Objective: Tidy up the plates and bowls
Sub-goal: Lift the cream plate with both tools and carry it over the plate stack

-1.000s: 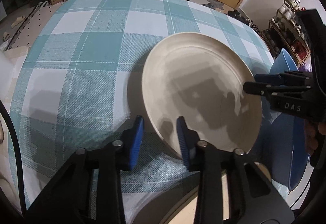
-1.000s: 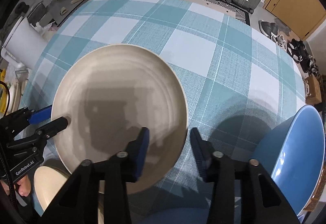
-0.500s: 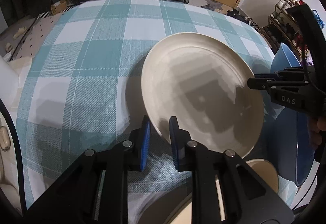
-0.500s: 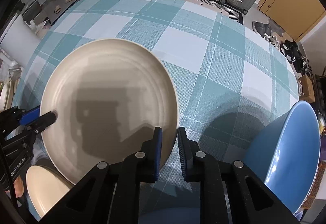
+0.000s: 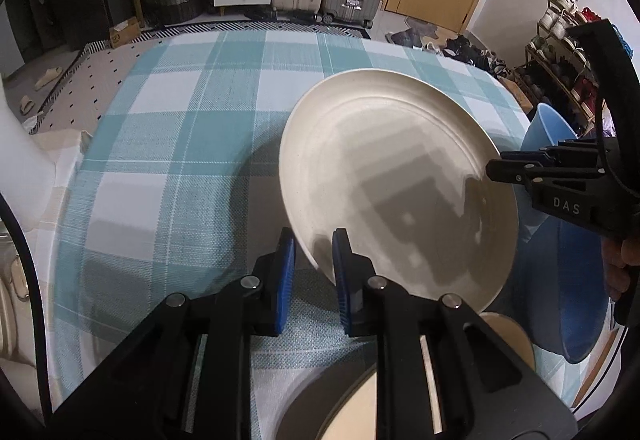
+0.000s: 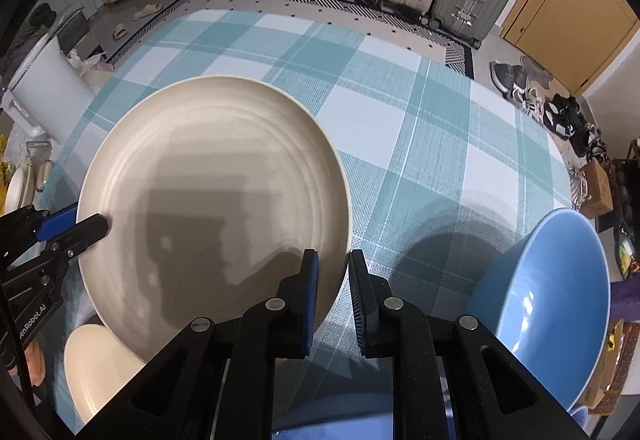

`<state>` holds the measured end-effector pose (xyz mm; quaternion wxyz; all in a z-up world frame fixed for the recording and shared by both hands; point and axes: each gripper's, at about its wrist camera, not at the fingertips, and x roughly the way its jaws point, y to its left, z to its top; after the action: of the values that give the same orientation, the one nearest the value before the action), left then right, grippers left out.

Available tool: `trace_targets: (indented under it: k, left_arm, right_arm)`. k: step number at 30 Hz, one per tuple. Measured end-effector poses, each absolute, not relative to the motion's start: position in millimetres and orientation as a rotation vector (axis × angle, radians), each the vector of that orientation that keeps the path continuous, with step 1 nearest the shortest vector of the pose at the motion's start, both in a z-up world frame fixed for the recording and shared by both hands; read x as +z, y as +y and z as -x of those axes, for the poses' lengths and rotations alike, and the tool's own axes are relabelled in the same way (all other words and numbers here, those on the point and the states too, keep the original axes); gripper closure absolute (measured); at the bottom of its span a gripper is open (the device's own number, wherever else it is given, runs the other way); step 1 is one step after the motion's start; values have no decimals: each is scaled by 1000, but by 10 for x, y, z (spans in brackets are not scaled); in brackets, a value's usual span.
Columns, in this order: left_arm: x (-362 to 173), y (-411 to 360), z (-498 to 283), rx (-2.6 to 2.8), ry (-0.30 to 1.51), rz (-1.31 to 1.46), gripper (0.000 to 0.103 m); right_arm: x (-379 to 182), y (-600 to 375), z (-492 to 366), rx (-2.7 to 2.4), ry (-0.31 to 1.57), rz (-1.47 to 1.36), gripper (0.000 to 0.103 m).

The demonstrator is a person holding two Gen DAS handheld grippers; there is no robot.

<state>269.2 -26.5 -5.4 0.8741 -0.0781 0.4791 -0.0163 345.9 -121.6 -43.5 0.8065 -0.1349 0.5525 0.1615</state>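
A large cream plate (image 5: 396, 184) is held up off the checked table, tilted; it also shows in the right wrist view (image 6: 216, 200). My left gripper (image 5: 314, 252) is shut on the plate's near-left rim. My right gripper (image 6: 333, 272) is shut on its right rim. Each gripper shows in the other view: the right gripper (image 5: 500, 164) at the plate's far right, the left gripper (image 6: 90, 218) at its left edge. A big blue bowl (image 6: 552, 280) stands to the right, and shows in the left wrist view (image 5: 560, 304). A small cream dish (image 6: 96, 368) lies under the plate.
The teal and white checked tablecloth (image 6: 400, 112) covers the round table. Another cream dish (image 5: 360, 408) sits at the near edge below my left gripper. A blue rim (image 6: 360, 428) shows under my right gripper. Suitcases, drawers and shoes stand on the floor beyond.
Both grippers went from open around the plate's rim to shut on it. The plate has since risen off the table and tilted.
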Motion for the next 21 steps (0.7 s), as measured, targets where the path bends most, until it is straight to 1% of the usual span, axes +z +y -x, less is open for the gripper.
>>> trace_targets:
  k: [21]
  left_arm:
    - [650,-312,-2059,-7,898,147,87]
  right_arm:
    - [224,-1211,-2954,350,1049,257,87]
